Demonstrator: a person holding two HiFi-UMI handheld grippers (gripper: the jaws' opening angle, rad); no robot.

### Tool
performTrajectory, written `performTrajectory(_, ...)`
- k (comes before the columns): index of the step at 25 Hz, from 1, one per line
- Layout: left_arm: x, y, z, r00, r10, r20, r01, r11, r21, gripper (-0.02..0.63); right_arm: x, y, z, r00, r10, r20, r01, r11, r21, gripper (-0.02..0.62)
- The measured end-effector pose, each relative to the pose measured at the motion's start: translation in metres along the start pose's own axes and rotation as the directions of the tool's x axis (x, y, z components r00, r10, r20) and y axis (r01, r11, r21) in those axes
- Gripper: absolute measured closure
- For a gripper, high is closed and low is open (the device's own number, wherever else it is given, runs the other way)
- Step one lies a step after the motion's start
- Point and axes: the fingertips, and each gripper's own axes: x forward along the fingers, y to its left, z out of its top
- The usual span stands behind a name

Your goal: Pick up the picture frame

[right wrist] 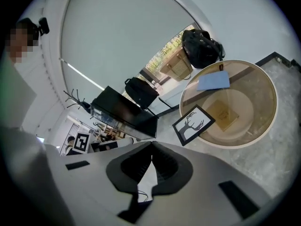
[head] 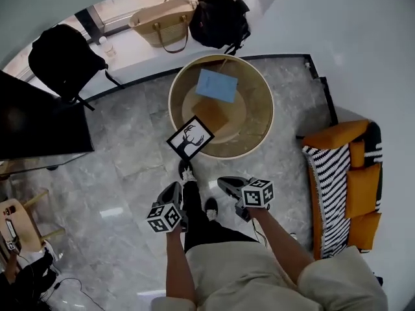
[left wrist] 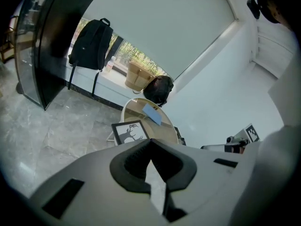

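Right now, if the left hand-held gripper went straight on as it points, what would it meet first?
Probably the frame at the near rim of the table; it sits just above the shut jaws. Depth unclear.

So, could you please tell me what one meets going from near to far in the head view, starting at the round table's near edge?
picture frame → blue booklet → tan handbag
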Motion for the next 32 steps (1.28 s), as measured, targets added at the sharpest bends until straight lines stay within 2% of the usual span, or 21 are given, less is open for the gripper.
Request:
performTrajectory(5,0.019,0.015,0.033,1.000,-0.010,-0.002,0.010,1.000,-0.001,0.586,0.034,0.001,0.027,0.996,-0.038,-0.076,0.030,0.995,-0.095,0.562)
performTrajectory(7,0.024,0.017,0.049,1.000,-0.018,-0.002,0.018,1.000,0.005,0.586,0.043,0.006,0.045,0.997,-0.043,-0.064,0.036,0.994,-0.105,0.561)
performTrajectory(12,0.041,0.020,0.084,0.999,-0.036,-0.015,0.036,0.998,0.042,0.587,0.064,0.013,0.103,0.998,-0.059,0.030,0.060,0.998,-0.035,0.561)
performTrajectory(15,0.056,0.025,0.096,0.999,-0.038,-0.038,0.041,0.996,0.074,0.587,0.083,0.007,0.125,0.995,-0.096,0.012,0.097,0.991,-0.090,0.561)
performTrajectory(18,0.072,0.033,0.103,0.998,-0.034,-0.057,0.040,0.994,0.099,0.586,0.106,0.002,0.138,0.996,-0.087,0.000,0.086,0.987,-0.133,0.561)
performTrajectory(21,0.094,0.046,0.098,0.996,-0.025,-0.081,0.034,0.993,0.116,0.586,0.128,-0.009,0.140,0.997,-0.073,-0.008,0.071,0.987,-0.142,0.562)
performTrajectory(24,0.117,0.063,0.079,0.992,-0.001,-0.126,0.018,0.991,0.131,0.586,0.149,-0.031,0.126,0.995,-0.079,-0.061,0.067,0.982,-0.176,0.561)
performTrajectory(27,0.134,0.079,0.057,0.985,0.019,-0.173,0.004,0.991,0.131,0.586,0.165,-0.059,0.111,0.988,-0.102,-0.116,0.074,0.971,-0.226,0.561)
performTrajectory(32,0.169,0.109,0.035,0.978,0.014,-0.207,0.009,0.994,0.113,0.586,0.183,-0.108,0.108,0.978,-0.174,-0.118,0.133,0.945,-0.298,0.561)
